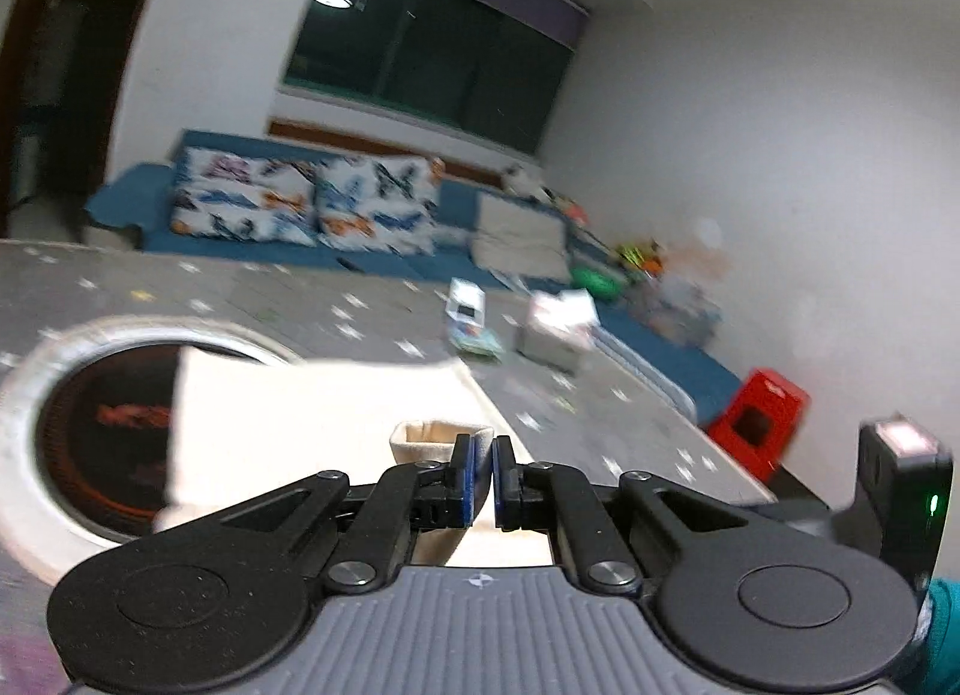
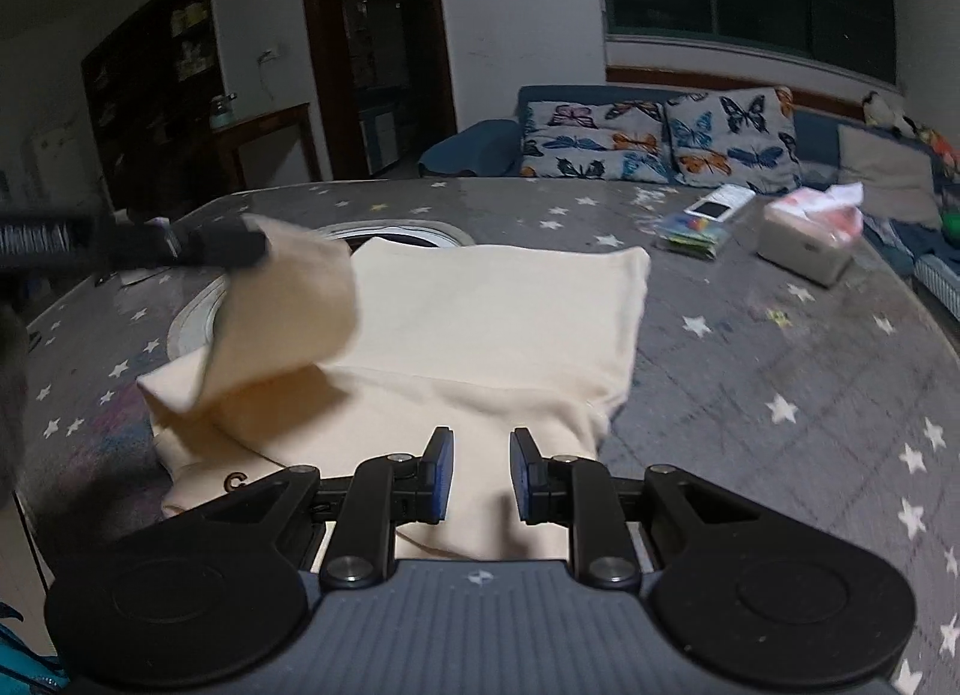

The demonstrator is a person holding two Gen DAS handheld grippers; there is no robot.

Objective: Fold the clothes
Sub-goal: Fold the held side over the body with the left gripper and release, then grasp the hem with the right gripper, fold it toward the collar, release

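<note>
The right wrist view is giving the whole cream garment [image 2: 480, 335] lying on the grey star-printed table [image 2: 780, 347], partly folded, its long axis running from the near edge away toward the sofa [image 2: 660, 95]; the left wrist view is showing only a bright, overexposed slab of it [image 1: 312, 425] and a rolled cuff or hem edge. The left gripper [image 1: 483, 476] is sitting with its blue pads nearly pressed together, pinching a thin cream fold; from the right view it [image 2: 222, 245] is appearing as a dark blur lifting a sleeve-like flap above the garment's left side. The right gripper [image 2: 480, 476] is hovering spread over the near end of the cloth, nothing between its pads. The fabric is looking soft, matte, thick like sweatshirt knit, with small dark lettering near the near-left corner. A round white-rimmed opening [image 1: 108, 425] in the table is lying partly under the garment. Tissue box [image 2: 807, 245] and phone [image 2: 714, 209] are resting well apart, far right.
</note>
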